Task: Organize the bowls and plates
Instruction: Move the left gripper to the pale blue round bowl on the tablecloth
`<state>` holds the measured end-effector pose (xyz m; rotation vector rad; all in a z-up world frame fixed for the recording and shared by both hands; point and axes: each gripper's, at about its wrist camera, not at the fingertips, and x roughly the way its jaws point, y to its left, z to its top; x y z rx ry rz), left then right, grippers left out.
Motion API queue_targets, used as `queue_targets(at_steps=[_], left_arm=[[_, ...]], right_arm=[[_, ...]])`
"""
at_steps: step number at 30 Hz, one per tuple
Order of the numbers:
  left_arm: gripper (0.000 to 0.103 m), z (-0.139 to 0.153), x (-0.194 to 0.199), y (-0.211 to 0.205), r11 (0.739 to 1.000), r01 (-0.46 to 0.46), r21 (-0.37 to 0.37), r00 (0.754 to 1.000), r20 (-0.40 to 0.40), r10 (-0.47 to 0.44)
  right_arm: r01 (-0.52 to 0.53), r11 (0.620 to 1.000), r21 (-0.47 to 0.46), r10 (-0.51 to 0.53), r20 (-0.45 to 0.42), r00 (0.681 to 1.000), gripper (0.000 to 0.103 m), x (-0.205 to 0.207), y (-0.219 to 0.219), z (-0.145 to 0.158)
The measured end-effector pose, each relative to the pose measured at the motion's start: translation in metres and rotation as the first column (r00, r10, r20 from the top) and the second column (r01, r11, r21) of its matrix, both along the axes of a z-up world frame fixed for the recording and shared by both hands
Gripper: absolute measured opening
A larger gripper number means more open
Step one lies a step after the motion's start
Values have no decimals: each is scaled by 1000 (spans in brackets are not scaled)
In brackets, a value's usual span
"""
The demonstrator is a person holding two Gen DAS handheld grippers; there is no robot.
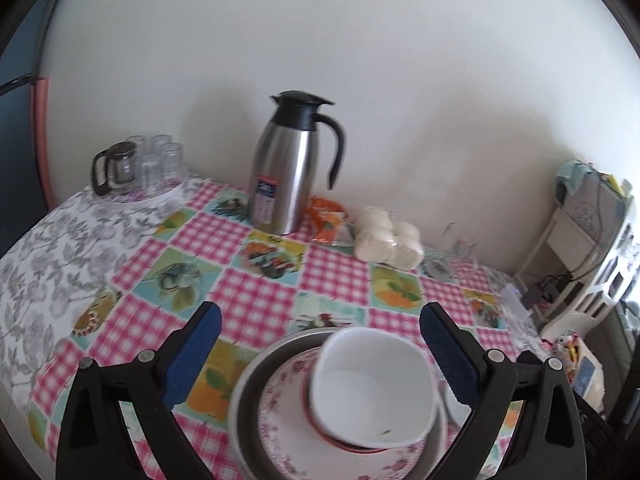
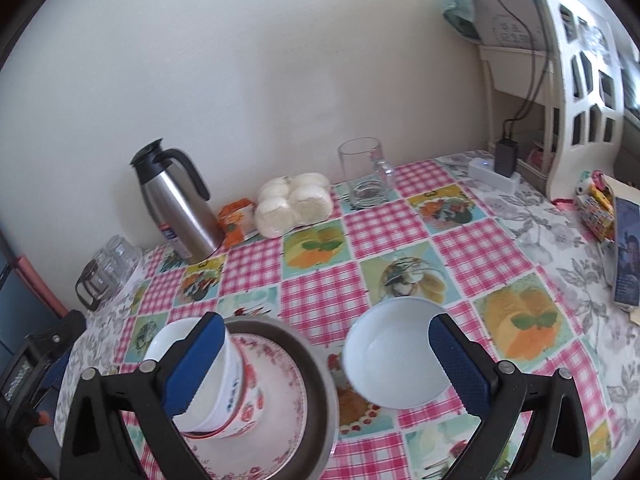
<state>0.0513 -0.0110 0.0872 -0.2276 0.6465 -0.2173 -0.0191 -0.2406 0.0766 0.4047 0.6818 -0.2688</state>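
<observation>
A stack sits at the table's near edge: a grey metal plate (image 1: 250, 392), a floral plate (image 1: 288, 412) on it, and a white bowl (image 1: 372, 388) with red decoration on top. The same stack shows in the right wrist view, metal plate (image 2: 316, 364), floral plate (image 2: 280, 392), bowl (image 2: 224, 384). A second, plain white bowl (image 2: 394, 354) stands on the cloth to the stack's right. My left gripper (image 1: 320, 360) is open above the stacked bowl. My right gripper (image 2: 326, 360) is open, its right finger (image 2: 460, 368) beside the plain bowl, its left finger in front of the stacked bowl.
A steel thermos jug (image 1: 290, 168), an orange packet (image 1: 326, 218), a bag of white buns (image 1: 388, 238) and a glass mug (image 2: 362, 174) stand by the wall. Glasses on a tray (image 1: 148, 164) at far left. A white shelf (image 2: 576, 80), power strip (image 2: 496, 172) and phone (image 2: 626, 252) at right.
</observation>
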Motion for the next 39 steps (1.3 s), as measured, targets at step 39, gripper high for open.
queue_targets(at_steps=[39], left_arm=[[87, -27, 0, -209, 865, 495, 82, 856, -213, -470]], right_arm=[[349, 922, 166, -320, -180, 930, 103, -32, -133, -75]])
